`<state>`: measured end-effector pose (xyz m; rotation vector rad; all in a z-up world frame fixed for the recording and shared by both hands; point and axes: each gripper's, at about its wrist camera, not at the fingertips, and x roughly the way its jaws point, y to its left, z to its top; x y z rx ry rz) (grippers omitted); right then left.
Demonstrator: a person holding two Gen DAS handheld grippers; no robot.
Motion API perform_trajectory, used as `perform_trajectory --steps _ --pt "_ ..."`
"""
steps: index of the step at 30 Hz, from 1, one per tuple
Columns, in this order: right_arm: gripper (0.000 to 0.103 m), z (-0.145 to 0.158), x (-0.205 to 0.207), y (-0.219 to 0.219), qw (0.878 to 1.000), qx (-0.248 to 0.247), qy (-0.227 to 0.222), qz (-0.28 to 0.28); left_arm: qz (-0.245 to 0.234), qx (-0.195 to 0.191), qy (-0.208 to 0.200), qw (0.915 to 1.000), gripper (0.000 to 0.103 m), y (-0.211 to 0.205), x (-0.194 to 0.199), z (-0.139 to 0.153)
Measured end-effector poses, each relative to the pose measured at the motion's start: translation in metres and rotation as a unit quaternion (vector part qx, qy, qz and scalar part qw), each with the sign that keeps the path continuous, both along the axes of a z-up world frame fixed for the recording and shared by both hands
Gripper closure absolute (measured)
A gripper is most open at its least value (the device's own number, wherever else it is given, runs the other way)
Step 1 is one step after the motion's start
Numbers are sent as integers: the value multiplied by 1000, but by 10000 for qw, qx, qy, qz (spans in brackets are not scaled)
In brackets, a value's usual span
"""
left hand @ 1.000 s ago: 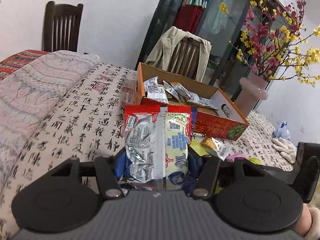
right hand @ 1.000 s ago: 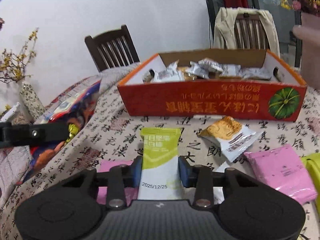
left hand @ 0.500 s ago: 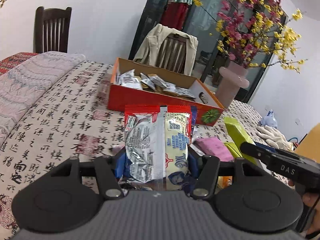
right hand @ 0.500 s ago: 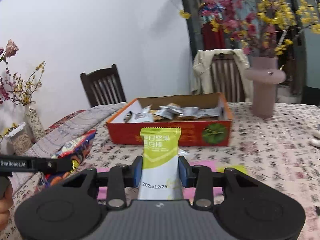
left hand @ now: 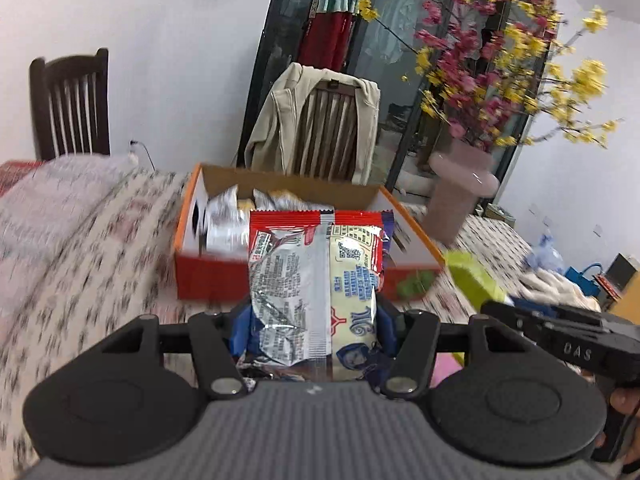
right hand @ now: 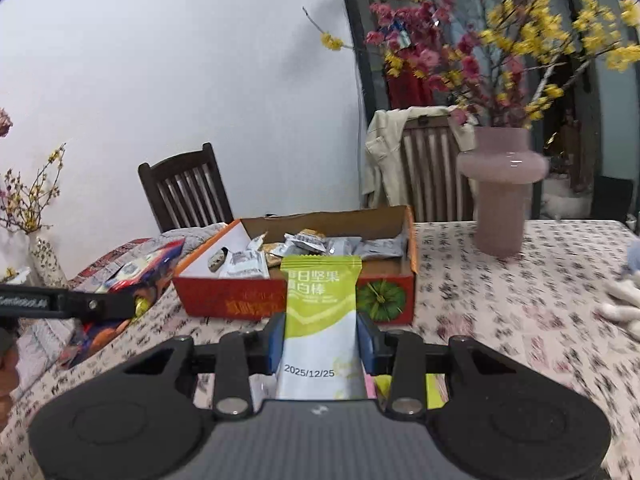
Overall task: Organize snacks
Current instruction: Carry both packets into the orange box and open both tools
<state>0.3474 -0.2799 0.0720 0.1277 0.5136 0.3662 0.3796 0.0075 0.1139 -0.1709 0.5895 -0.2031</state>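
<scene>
The left gripper (left hand: 314,320) holds a red bag (left hand: 316,280) tight between its jaws. The bag is up in the air, in front of the box (left hand: 208,276). The box sits on the table (left hand: 80,260) and already has many small packs (right hand: 320,246) in it, so I think this is the carrying step: both snacks are on their way to the box.

The right gripper (right hand: 322,340) holds a green bar (right hand: 320,320) the same way, jaws pressed on its sides, also short of the box.

Next, each one needs to go over the box wall and let go inside.

Two chairs (right hand: 184,188) stand behind the table, one with a coat (left hand: 280,120). A pink vase (right hand: 500,196) with flowers (right hand: 520,40) stands just right of the box. It looks easy to knock, so the right gripper should keep away from it. The two grippers are near each other and could bump.
</scene>
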Motion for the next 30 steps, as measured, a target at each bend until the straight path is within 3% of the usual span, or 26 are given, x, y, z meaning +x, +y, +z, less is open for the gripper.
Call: perform_trajectory --steps 7,13,22,27,30 --pt "67 6 108 10 9995 -174 226 -154 252 151 239 9993 43 -6 125 -6" --pt "67 -17 197 22 9958 -587 529 -469 500 431 569 9962 43 -20 196 -31" --pt "66 -55 248 59 9807 -1663 771 -673 580 600 949 9920 42 -26 218 -69" --pt "65 -65 248 79 9692 -2260 633 -741 432 584 1085 9914 31 -25 210 -78" --pt "61 -64 246 80 9695 -2262 638 -698 433 539 1072 9918 29 -20 203 -74"
